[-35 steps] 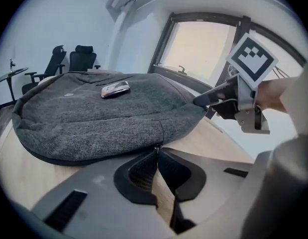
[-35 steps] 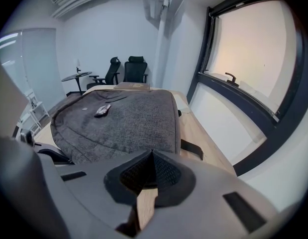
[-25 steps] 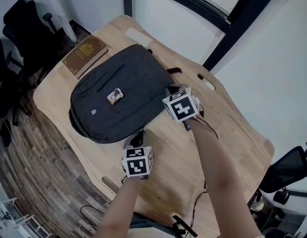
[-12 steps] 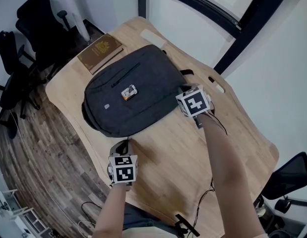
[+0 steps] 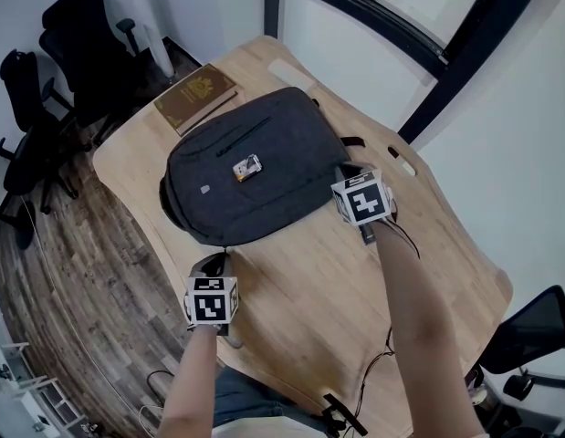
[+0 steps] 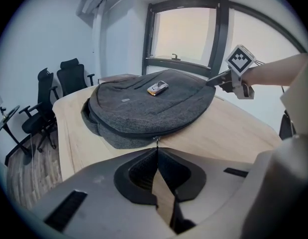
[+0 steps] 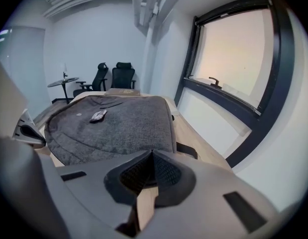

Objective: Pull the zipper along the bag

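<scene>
My left claw clamped on zipper pull — right claw pinches bag corner, anchoring it while I pull.

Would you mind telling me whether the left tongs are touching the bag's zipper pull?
Touching. The left gripper view shows the left tongs closed on the zipper pull, which runs straight from the backpack's edge into their tips.

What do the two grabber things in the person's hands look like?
The left gripper and right gripper have pale grey bodies with black ribbed pads inside. Each carries a white cube printed with black square markers. A thin dark cable trails by the right one. The forearms show no sleeves.
</scene>
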